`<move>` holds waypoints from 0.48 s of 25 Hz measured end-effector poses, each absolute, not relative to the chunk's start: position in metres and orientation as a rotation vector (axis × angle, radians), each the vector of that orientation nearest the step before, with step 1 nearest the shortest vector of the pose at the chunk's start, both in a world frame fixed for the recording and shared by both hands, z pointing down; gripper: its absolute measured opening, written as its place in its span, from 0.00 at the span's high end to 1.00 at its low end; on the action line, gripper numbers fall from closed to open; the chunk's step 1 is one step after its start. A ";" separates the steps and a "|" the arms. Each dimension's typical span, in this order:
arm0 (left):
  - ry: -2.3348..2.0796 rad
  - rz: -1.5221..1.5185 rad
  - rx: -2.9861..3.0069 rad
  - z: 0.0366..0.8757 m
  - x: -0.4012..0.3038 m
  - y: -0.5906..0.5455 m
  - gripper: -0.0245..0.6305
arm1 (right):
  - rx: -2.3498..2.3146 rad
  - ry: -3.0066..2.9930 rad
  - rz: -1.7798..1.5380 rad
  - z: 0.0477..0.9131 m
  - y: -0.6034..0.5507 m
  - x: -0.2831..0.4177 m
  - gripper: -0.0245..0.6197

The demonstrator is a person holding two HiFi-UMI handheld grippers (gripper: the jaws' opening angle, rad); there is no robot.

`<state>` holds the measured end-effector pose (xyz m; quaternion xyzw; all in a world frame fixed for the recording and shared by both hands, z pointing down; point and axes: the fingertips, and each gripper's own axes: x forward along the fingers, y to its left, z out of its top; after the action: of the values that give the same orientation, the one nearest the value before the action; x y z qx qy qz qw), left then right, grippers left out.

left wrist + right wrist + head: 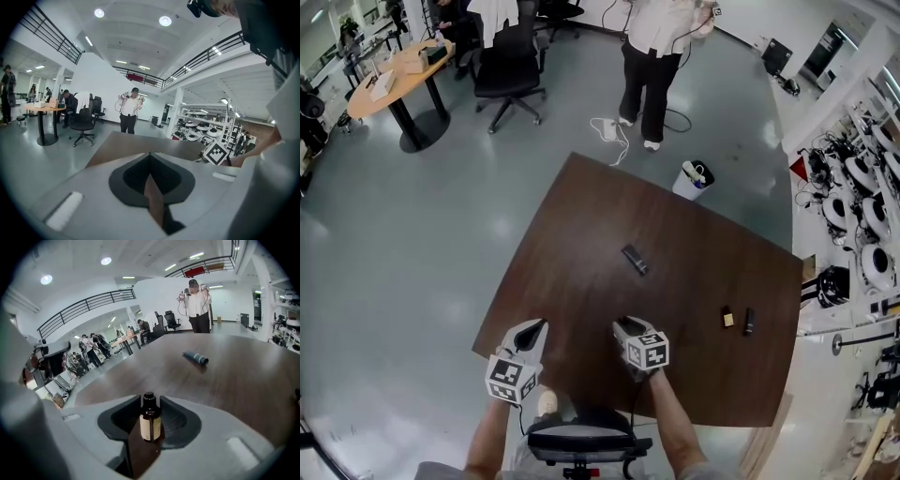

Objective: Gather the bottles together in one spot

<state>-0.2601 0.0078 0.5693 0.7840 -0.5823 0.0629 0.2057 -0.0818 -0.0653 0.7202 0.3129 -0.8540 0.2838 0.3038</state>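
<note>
Pinching a small brown bottle [150,423] upright between its pads, the right gripper [150,403] sits on the near side of the lying dark bottle [635,260], and the left gripper [150,155] beside it has its jaws pressed together on nothing. An amber bottle [727,317] and a black bottle [748,322] stand as a pair to the right of the lying dark bottle. This looks like the carrying step, and the next move probably calls for setting the held one beside that pair.

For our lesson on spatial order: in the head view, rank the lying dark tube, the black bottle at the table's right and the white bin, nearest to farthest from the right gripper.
From the right gripper:
1. Lying dark tube, mid-table, just ahead.
2. Black bottle, off to its right.
3. White bin, on the floor beyond the table.
</note>
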 end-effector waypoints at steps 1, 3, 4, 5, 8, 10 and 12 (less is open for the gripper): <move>-1.622 0.174 2.187 0.568 -0.260 0.008 0.96 | 0.831 -2.269 0.740 0.719 -0.063 -0.081 0.76; -1.620 0.174 2.192 0.567 -0.260 0.008 0.96 | 0.837 -2.278 0.714 0.716 -0.058 -0.079 0.76; -1.619 0.175 2.195 0.567 -0.260 0.009 0.96 | 0.841 -2.280 0.709 0.716 -0.055 -0.079 0.76; -1.617 0.176 2.197 0.568 -0.261 0.009 0.96 | 0.845 -2.282 0.710 0.717 -0.053 -0.078 0.76; -1.611 0.181 2.204 0.569 -0.259 0.013 0.96 | 0.854 -2.286 0.715 0.717 -0.046 -0.076 0.76; -1.607 0.183 2.207 0.569 -0.257 0.014 0.96 | 0.856 -2.287 0.710 0.716 -0.044 -0.073 0.76; -1.603 0.182 2.212 0.568 -0.255 0.016 0.96 | 0.857 -2.289 0.699 0.716 -0.041 -0.072 0.76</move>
<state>-0.2553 0.0160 0.5678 0.7915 -0.5736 0.0652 0.2005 -0.0721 -0.0406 0.7159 0.3222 -0.8601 0.2628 0.2953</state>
